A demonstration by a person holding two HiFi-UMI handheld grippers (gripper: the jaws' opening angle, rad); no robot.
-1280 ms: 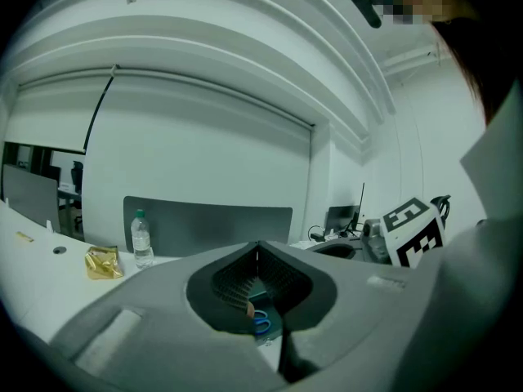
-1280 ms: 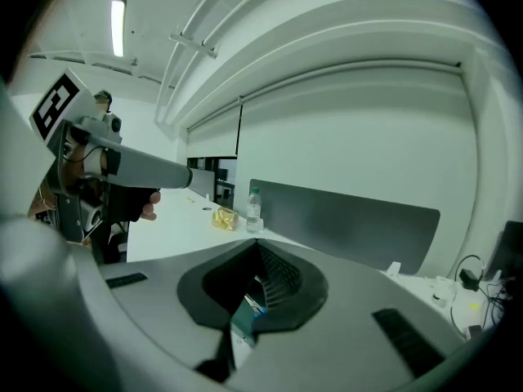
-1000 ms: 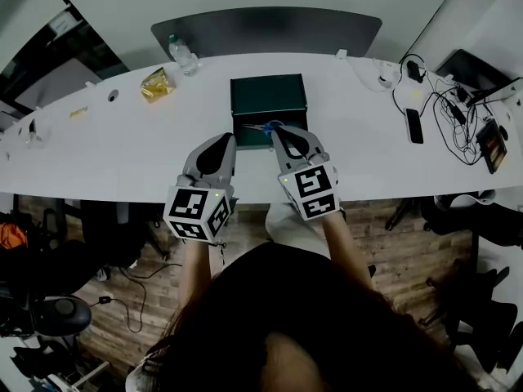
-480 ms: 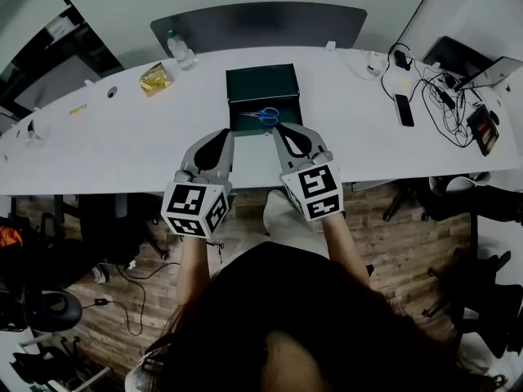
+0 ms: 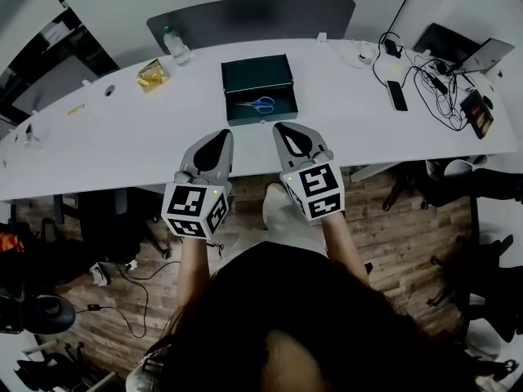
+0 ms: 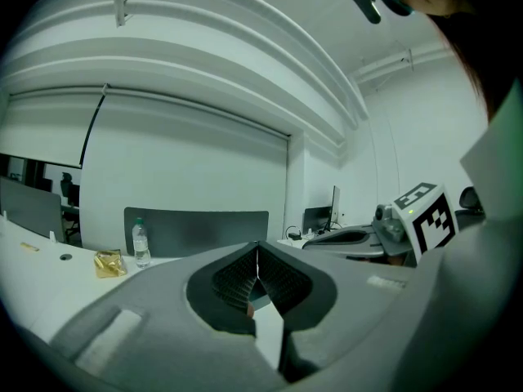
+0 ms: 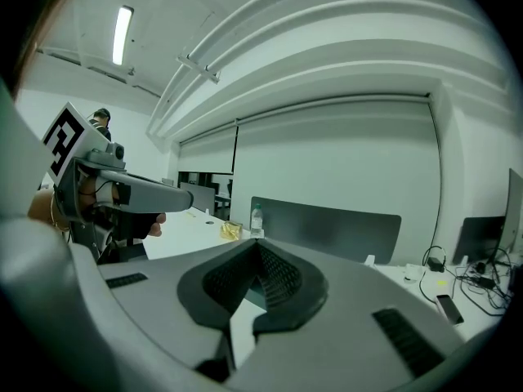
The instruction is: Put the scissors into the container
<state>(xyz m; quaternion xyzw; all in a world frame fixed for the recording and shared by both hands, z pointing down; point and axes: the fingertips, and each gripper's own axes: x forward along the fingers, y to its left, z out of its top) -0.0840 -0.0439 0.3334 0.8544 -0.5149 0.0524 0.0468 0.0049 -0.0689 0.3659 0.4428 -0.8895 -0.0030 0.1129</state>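
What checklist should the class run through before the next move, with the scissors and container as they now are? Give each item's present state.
1. Scissors lie inside the container: ok.
2. Container sits flat on the table, away from its edges: ok.
3. Left gripper shut, nothing between its jaws: ok.
4. Right gripper shut, nothing between its jaws: ok.
5. Both grippers apart from the container, over the table's near edge: ok.
6. Scissor blades closed: cannot tell, too small to see.

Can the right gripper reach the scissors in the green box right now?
Probably yes: the scissors lie in the open container just beyond the right gripper, nothing between, but its jaws are shut.
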